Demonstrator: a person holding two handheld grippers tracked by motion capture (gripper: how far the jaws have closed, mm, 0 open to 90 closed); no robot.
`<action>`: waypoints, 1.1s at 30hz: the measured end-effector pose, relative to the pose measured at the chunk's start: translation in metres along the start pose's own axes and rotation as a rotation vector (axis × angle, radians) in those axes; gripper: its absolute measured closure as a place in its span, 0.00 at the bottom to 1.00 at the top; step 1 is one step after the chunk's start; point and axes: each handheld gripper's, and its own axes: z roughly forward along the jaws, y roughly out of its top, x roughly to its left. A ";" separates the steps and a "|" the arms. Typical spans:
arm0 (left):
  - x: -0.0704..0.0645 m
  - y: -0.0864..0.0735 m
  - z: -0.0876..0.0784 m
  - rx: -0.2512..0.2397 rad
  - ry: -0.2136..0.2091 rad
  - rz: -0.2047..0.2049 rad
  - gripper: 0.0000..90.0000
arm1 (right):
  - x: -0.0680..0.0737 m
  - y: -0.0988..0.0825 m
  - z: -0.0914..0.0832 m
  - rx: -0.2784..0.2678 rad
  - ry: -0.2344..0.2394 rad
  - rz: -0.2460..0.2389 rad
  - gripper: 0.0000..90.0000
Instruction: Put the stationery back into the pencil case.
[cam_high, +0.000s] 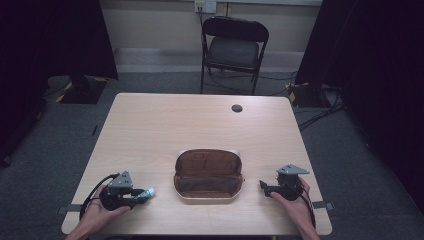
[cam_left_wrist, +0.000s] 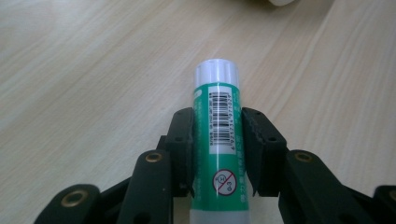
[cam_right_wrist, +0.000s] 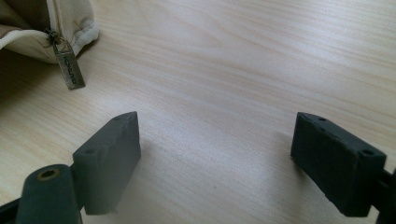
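Note:
A green glue stick with a white cap and a barcode label sits clamped between the jaws of my left gripper, which is shut on it near the table's front left; the stick's tip points toward the case. An open pencil case with a brown lining lies at the front middle of the table. My right gripper rests at the front right, open, with bare table between its fingers. The case's cream corner and its metal zipper pull lie just beyond the right gripper's jaws.
The wooden table has a round black cable hole near its far edge. A black folding chair stands behind the table. Cables run over the grey floor at the right.

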 end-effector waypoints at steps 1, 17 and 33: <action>0.000 0.003 0.002 0.007 -0.004 0.001 0.73 | 0.000 0.000 0.000 0.001 0.001 0.001 0.17; 0.005 0.010 -0.010 -0.127 -0.004 -0.052 0.74 | 0.001 -0.001 -0.001 0.003 0.001 0.005 0.17; -0.004 0.018 -0.026 -0.240 -0.001 -0.033 0.74 | 0.001 -0.001 -0.001 0.003 0.001 0.005 0.17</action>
